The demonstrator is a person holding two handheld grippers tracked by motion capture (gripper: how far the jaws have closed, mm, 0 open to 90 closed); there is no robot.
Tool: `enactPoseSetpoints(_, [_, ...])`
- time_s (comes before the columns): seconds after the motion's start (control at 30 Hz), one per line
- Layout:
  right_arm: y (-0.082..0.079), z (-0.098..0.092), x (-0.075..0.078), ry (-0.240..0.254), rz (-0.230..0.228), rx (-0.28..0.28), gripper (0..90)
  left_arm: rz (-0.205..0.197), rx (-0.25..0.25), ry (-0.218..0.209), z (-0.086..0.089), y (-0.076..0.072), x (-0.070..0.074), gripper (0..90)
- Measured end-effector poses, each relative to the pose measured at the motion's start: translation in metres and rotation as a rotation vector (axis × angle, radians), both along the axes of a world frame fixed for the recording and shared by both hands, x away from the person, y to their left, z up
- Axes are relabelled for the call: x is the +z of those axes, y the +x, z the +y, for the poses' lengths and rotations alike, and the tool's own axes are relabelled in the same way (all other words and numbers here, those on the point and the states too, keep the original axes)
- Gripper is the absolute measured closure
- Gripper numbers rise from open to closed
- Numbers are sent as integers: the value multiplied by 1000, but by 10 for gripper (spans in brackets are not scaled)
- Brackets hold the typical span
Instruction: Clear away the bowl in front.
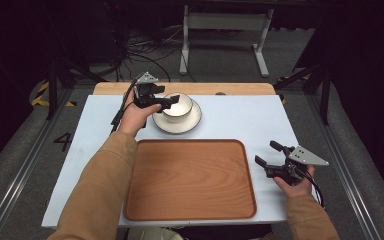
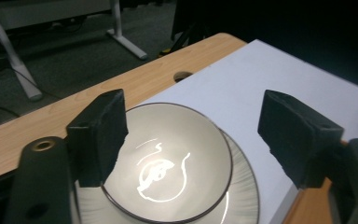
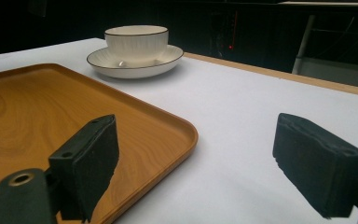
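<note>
The left gripper (image 1: 166, 101) hangs over the near-left rim of the bowl (image 1: 178, 107), which sits on a saucer (image 1: 192, 122) at the far side of the table (image 1: 240, 122), beyond the tray (image 1: 190, 178). Its 2 jaws are spread, 1 outside the rim and 1 over the saucer's far side — nothing pinched. The right gripper (image 1: 269, 156) rests well apart beside the tray, jaws wide and empty — so the left is far nearer.

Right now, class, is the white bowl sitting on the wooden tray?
No. In the high view the bowl rests on a white plate on the white table top, beyond the far edge of the wooden tray.
</note>
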State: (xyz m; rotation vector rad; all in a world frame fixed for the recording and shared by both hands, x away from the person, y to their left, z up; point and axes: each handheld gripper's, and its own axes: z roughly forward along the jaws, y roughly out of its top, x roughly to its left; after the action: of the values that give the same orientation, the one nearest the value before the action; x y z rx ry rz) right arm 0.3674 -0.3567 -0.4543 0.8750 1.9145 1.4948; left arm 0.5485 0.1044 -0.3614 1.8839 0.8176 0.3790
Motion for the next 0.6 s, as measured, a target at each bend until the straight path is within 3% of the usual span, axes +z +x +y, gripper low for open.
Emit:
enactPoseSetpoints(0.03, [0, 0, 0, 0, 0, 0, 150, -1, 5, 18, -1, 1, -1, 259])
enactPoseSetpoints(0.07, [0, 0, 0, -1, 0, -1, 150, 2, -1, 18, -2, 2, -2, 300])
enactPoseSetpoints(0.17, [0, 0, 0, -3, 0, 0, 149, -32, -22, 10, -3, 3, -4, 307])
enactPoseSetpoints(0.2, [0, 0, 0, -2, 1, 1, 149, -25, -29, 7, -3, 3, -4, 306])
enactPoseSetpoints(0.3, [0, 0, 0, -3, 1, 1, 150, 1, -45, 22, -2, 5, -6, 312])
enactPoseSetpoints(0.33, [0, 0, 0, -3, 1, 0, 149, 37, -68, 4, -1, 7, -8, 311])
enactPoseSetpoints(0.37, [0, 1, 0, -3, 0, 0, 150, 104, -82, -36, 0, 8, -10, 305])
enactPoseSetpoints(0.4, [0, 1, 0, -3, -1, 0, 150, 131, -79, -47, 0, 9, -12, 291])
enactPoseSetpoints(0.47, [0, 1, 0, -5, -1, 0, 149, 140, -84, -27, -1, 10, -14, 329])
enactPoseSetpoints(0.6, [0, 1, 0, -6, 1, 0, 149, 145, -94, -7, -4, 12, -19, 304])
